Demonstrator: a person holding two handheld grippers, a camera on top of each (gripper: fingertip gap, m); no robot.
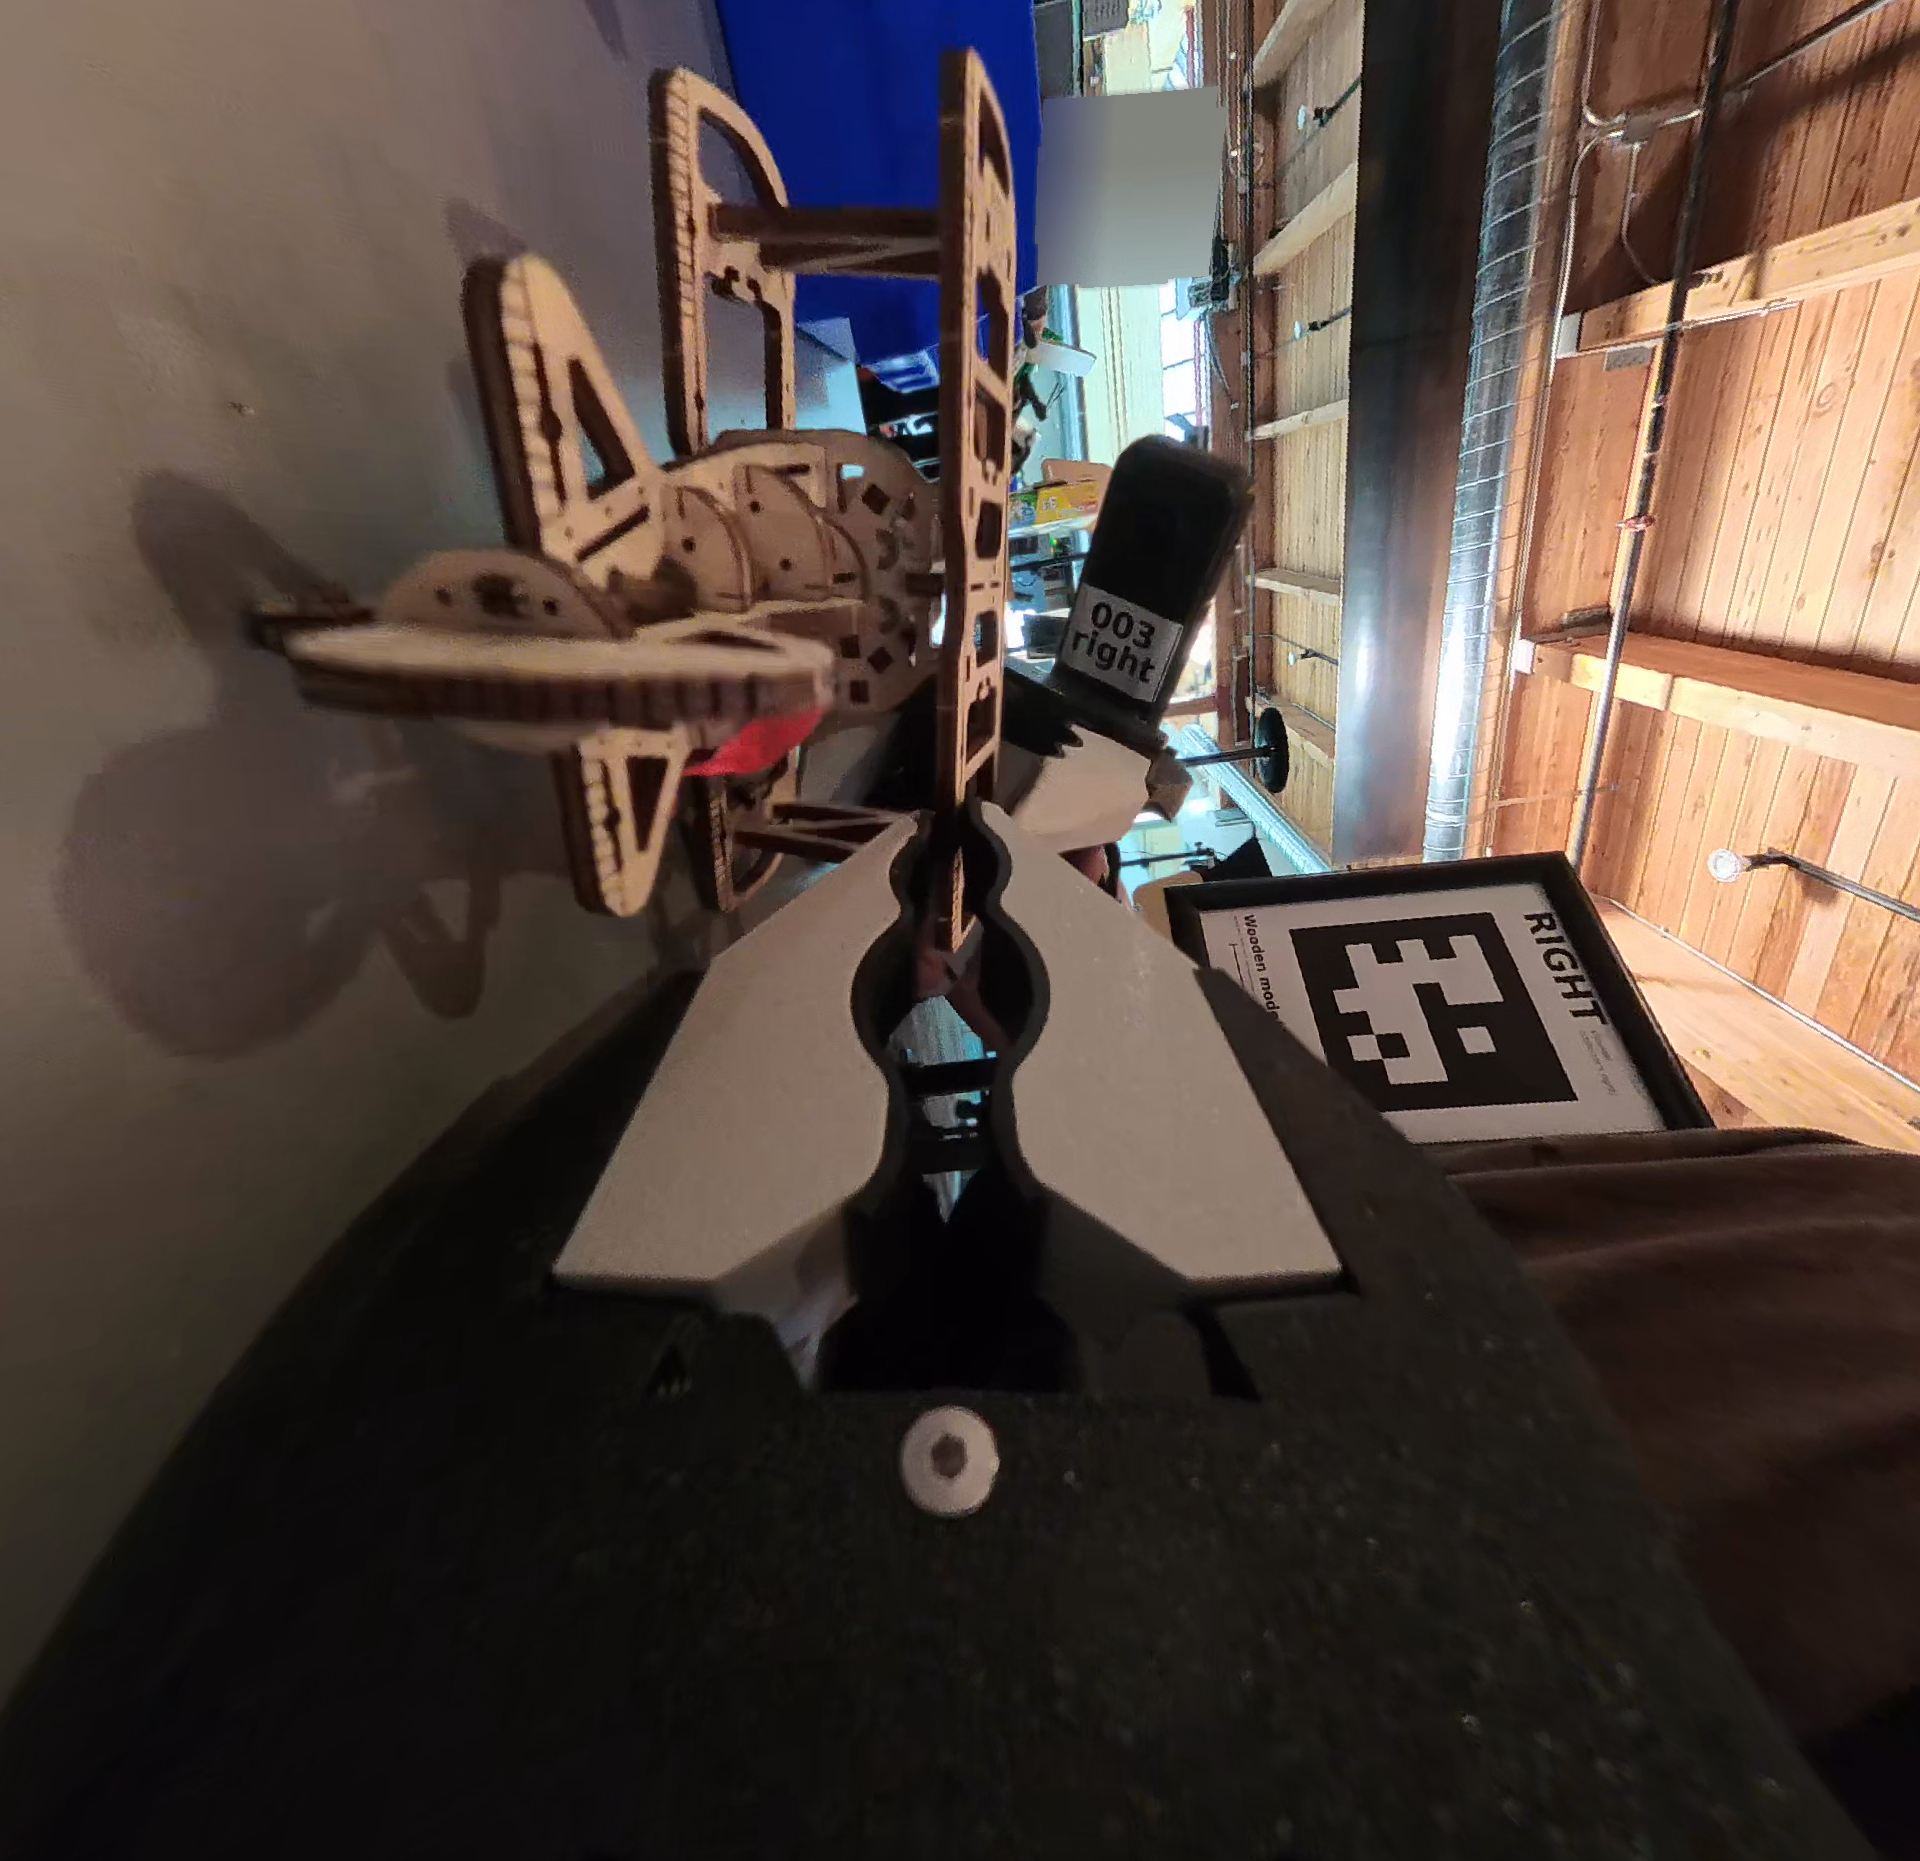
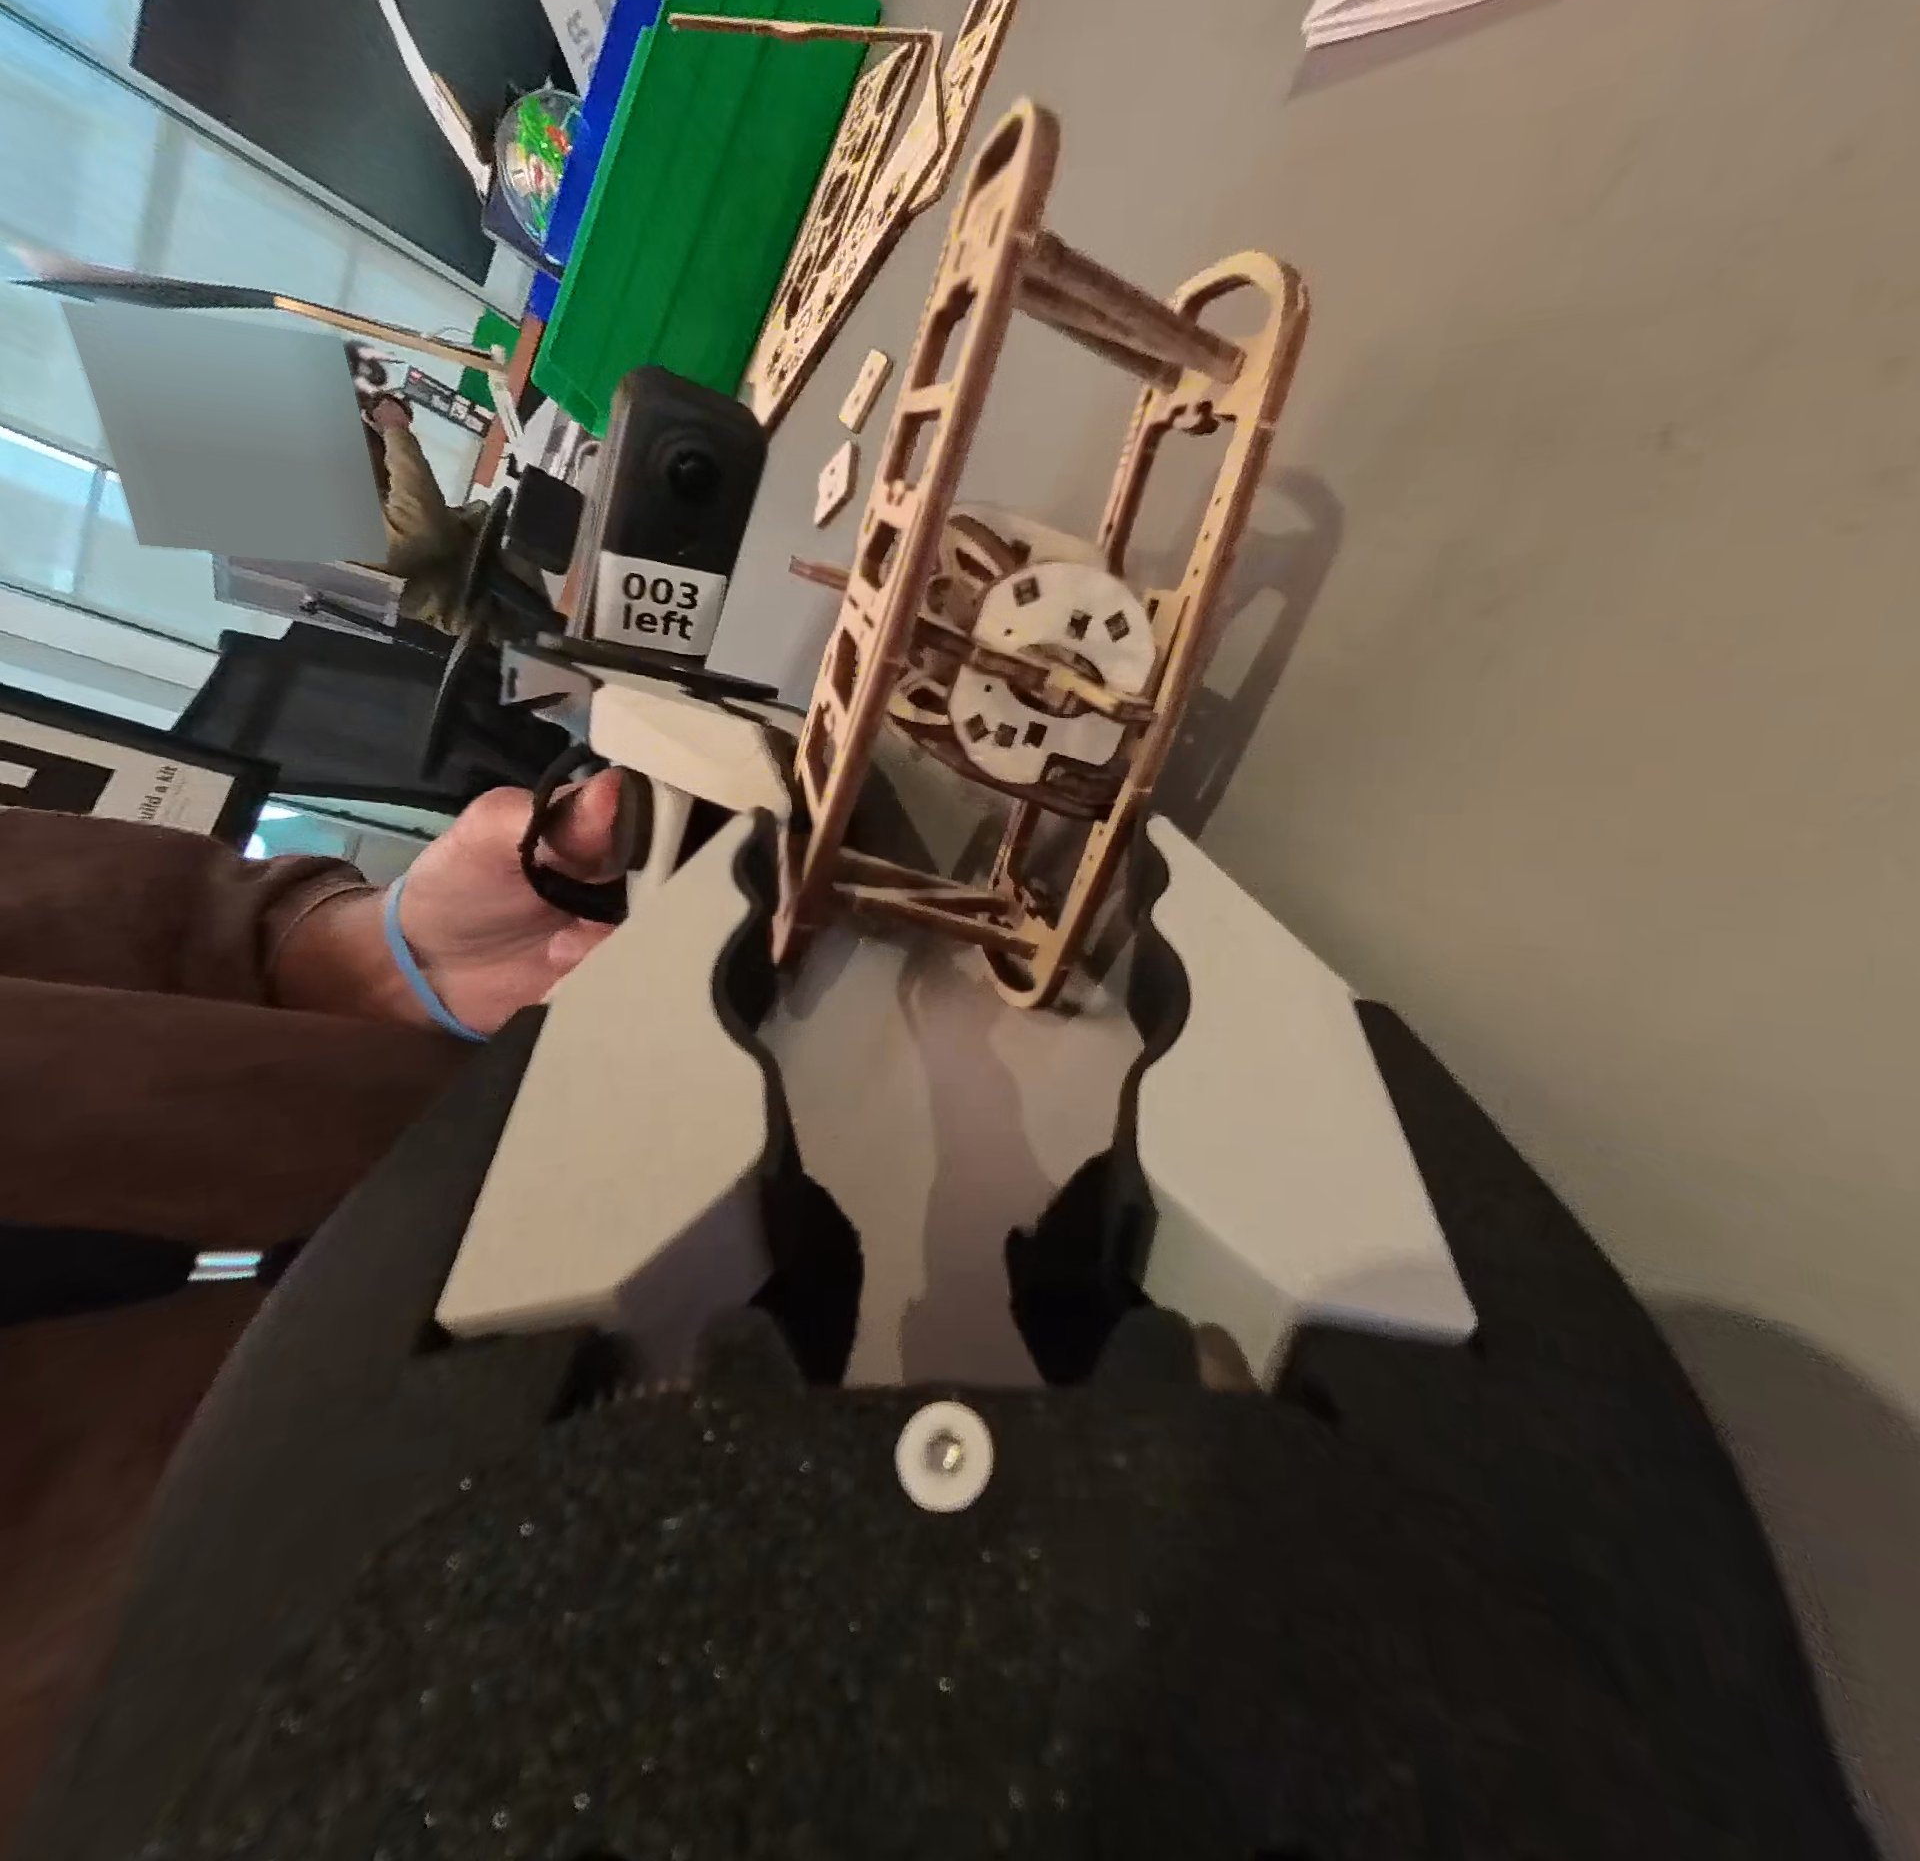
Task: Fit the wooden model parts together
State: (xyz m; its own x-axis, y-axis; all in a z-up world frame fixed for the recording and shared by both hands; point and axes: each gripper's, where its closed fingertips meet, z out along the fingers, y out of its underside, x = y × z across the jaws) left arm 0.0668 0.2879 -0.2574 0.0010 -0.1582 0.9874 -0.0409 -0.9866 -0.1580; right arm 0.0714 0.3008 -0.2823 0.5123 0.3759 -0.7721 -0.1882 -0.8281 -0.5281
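Wooden model (image 1: 727,564): a laser-cut biplane, rolled on its side against the grey table (image 1: 260,253), its two wings standing on edge and joined by dark struts.
Upper wing (image 1: 971,461): the wing farther from the table; its near tip sits between the left gripper's fingers.
Left gripper (image 1: 951,876): its white fingers are closed on the tip of the upper wing, with only the thin wooden edge between them. In the right wrist view it shows as a black camera block and white finger at the wing's near end (image 2: 717,741).
Right gripper (image 2: 961,907): its fingers are spread wide, one on each side of the model's near end; the upper wing's tip lies right at the left-hand finger and the lower wing's tip (image 2: 1039,970) just inside the other. Whether either pad touches wood cannot be told.
Nose (image 2: 1049,668): a pale round disc with small square holes, seen between the two wings.
Person's hand (image 2: 499,907): grips the left gripper's handle, a blue band on the wrist.
Spare parts: a punched wooden sheet (image 2: 862,232) and two small loose pieces (image 2: 852,429) lie on the table beyond the model.
Green block (image 2: 696,170): stands behind the sheet.
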